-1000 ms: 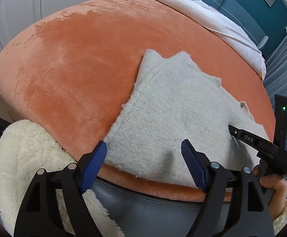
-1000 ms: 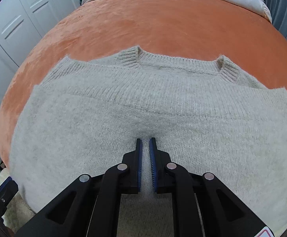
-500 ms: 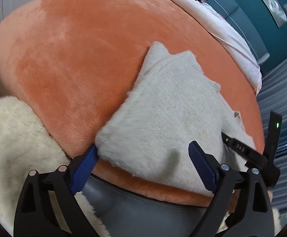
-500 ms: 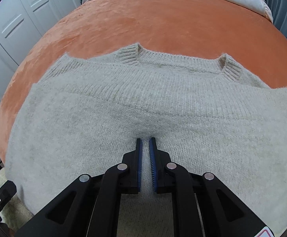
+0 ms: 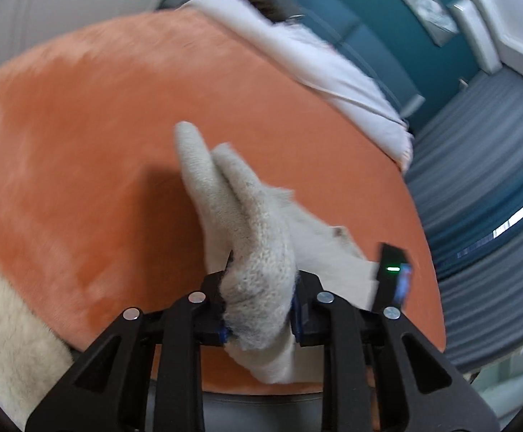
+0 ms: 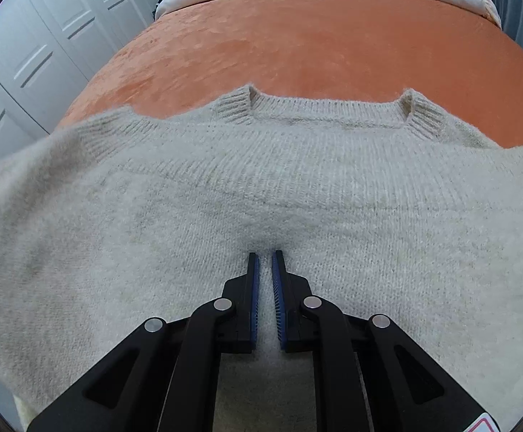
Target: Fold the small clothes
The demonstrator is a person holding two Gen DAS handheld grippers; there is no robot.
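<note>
- Orange blanket (image 6: 297,36): covers the bed and serves as the folding surface.
- Cream sweater (image 6: 297,187): lies flat, neckline away from the right wrist camera; its left edge is raised, probably to start a side fold.
- Right gripper (image 6: 265,262): angled steeply down, jaws nearly together, tips pressed into the knit mid-body, apparently pinning it.
- Left gripper (image 5: 258,306): jaws closing on a bunched sweater edge (image 5: 258,252) between the pads, tilted gently downward.

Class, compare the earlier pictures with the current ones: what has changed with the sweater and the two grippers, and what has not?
The left gripper, open a second ago, is closing on the sweater edge and has lifted it off the orange blanket. The right gripper stays shut, pinning the sweater's middle.
</note>
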